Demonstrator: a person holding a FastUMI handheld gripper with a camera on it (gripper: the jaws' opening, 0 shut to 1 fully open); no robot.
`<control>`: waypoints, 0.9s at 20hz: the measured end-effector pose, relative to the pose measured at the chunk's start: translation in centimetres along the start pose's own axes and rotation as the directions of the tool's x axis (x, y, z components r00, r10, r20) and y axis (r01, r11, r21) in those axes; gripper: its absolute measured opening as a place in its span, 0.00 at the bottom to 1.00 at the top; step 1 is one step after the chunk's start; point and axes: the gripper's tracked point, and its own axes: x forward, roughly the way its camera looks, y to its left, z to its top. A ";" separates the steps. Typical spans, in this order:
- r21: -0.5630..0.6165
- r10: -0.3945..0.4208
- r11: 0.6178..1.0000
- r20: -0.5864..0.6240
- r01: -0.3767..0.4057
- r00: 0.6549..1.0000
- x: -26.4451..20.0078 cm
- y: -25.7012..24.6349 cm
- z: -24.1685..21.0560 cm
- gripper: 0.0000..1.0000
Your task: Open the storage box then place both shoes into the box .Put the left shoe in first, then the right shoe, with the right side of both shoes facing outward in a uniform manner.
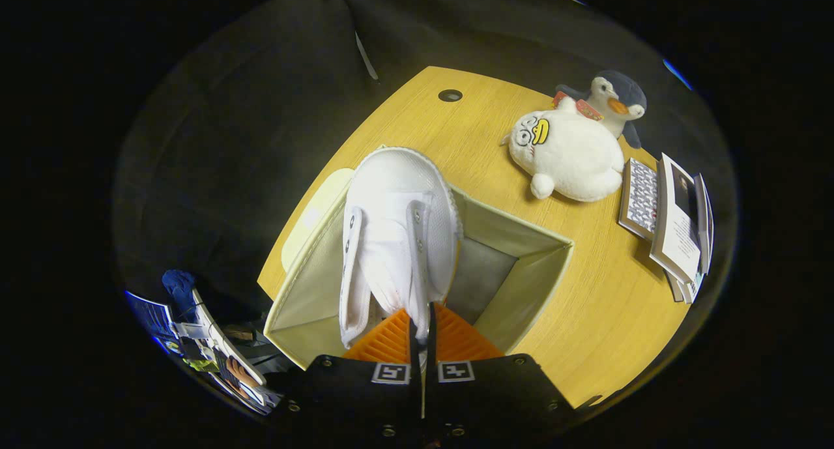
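Worktop (586, 318): wooden, against dark booth cloth.
Storage box (521, 273): open, fabric-sided, just ahead of the fingers.
White shoe (391, 234): toe pointing away, hanging over the box's left half, likely for lowering in.
Gripper (422, 332): fingers clamped together on the shoe's heel collar.
Plush toys (567, 152): far right, well apart.
Books (671, 227): right.

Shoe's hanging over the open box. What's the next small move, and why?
Probably lower it straight down. The gripper has its fingers shut on the white canvas high-top shoe, which hangs toe-away over the open beige fabric storage box, whose grey floor shows bare beside it. Release only once it rests inside.
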 end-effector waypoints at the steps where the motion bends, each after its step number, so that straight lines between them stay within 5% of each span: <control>1: 0.016 0.036 0.999 0.007 -0.036 0.999 -0.2 0.8 0.0 0.14; 6: -0.031 0.010 1.000 0.126 -0.006 0.992 -4.6 -0.2 2.0 0.57; 10: 0.000 0.007 1.000 0.249 -0.007 0.968 -9.5 -2.2 2.6 0.61; 12: 0.037 -0.033 0.999 0.324 0.022 0.946 -12.3 -4.4 2.5 0.78; 16: 0.137 -0.125 0.988 0.459 0.069 0.880 -16.9 -9.9 1.6 0.96; 18: 0.207 -0.187 0.974 0.533 0.087 0.825 -20.0 -12.7 1.4 0.97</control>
